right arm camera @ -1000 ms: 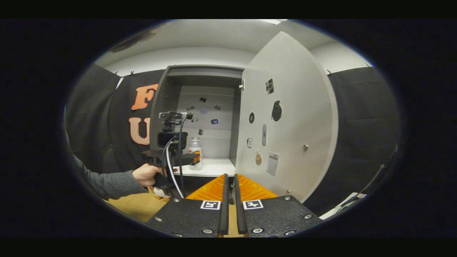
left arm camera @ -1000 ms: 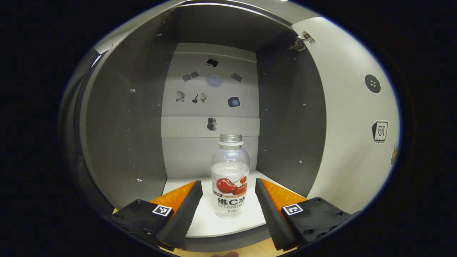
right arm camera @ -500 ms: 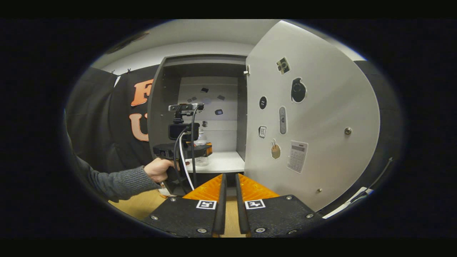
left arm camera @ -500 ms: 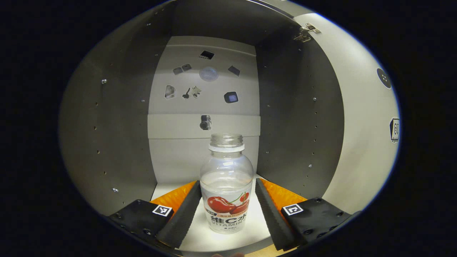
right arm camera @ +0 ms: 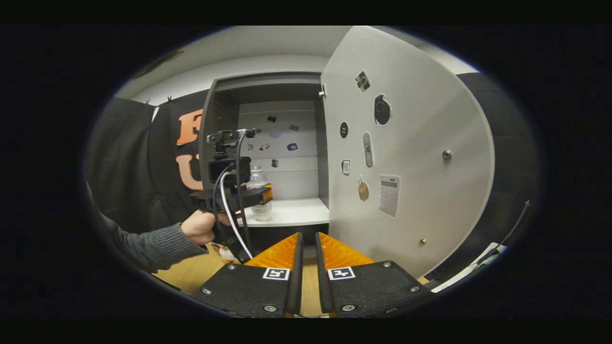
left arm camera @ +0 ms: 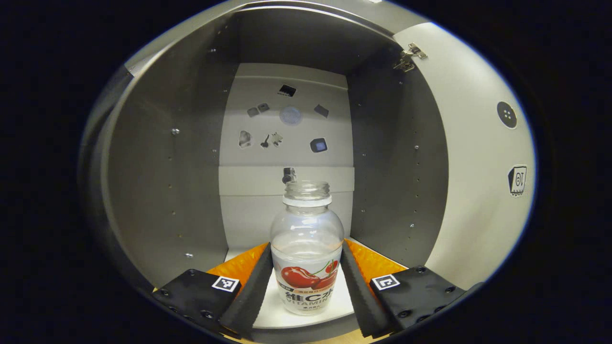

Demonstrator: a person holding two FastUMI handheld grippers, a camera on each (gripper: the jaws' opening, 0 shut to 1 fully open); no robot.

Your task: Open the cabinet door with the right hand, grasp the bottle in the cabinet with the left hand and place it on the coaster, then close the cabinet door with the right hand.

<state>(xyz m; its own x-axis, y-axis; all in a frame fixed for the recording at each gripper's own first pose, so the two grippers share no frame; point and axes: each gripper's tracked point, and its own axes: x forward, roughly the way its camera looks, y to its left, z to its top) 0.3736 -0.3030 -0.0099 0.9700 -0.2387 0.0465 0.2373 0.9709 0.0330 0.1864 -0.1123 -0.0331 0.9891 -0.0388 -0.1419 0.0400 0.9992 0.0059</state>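
Note:
A clear bottle with a cherry label and no cap stands upright near the front of the white cabinet shelf. My left gripper is shut on it, one finger pressing each side of its body. In the right gripper view the same bottle shows behind the left gripper, which a hand in a grey sleeve holds at the shelf. The cabinet door stands wide open on the right. My right gripper is shut on nothing, low in front of the cabinet.
Grey cabinet walls close in on both sides of the bottle. The open door with its hinge is to the right. A wooden table lies below the cabinet, with a small object under the hand.
My left gripper moved in around the bottle, its fingers closed onto it, and it drew back slightly toward the shelf front. The right gripper stayed shut and shifted only a little.

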